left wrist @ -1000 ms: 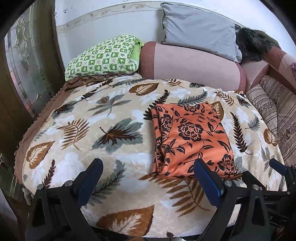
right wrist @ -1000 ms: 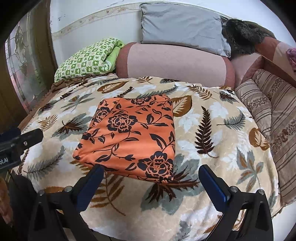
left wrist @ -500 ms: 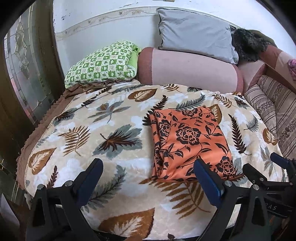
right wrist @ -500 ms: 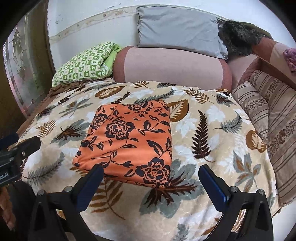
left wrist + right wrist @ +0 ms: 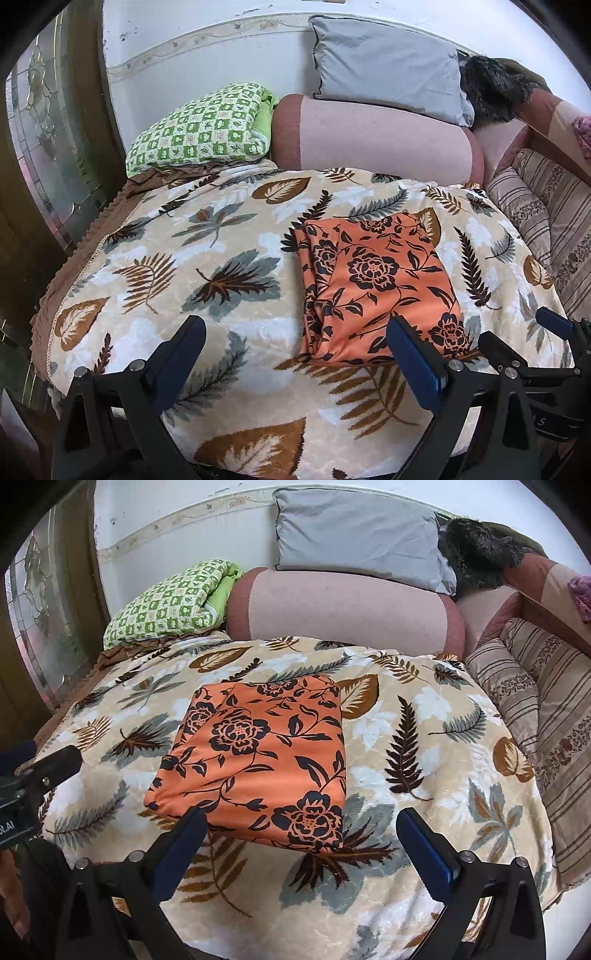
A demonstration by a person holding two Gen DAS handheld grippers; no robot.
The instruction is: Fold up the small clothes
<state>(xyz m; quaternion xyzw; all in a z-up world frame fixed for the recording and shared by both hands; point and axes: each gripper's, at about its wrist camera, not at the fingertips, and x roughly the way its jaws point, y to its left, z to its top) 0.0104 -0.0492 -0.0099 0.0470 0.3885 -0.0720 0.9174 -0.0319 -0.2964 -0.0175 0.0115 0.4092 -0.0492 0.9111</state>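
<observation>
An orange cloth with black flowers (image 5: 373, 284) lies folded into a rectangle on the leaf-print blanket (image 5: 192, 258). It also shows in the right wrist view (image 5: 258, 760), flat with layered edges at its left side. My left gripper (image 5: 295, 354) is open and empty, held back near the blanket's front edge, left of the cloth's near end. My right gripper (image 5: 299, 838) is open and empty, hovering just in front of the cloth's near edge. The right gripper also shows at the right edge of the left wrist view (image 5: 546, 343).
A green checked pillow (image 5: 199, 129), a pink bolster (image 5: 373, 136) and a grey pillow (image 5: 388, 62) lie at the back against the wall. Striped cushions (image 5: 546, 716) line the right side. A glass-panel door (image 5: 44, 122) stands at the left.
Both grippers have drawn back and up a little from the cloth, so the bed looks slightly farther. The folded cloth has not moved. Both stay open.
</observation>
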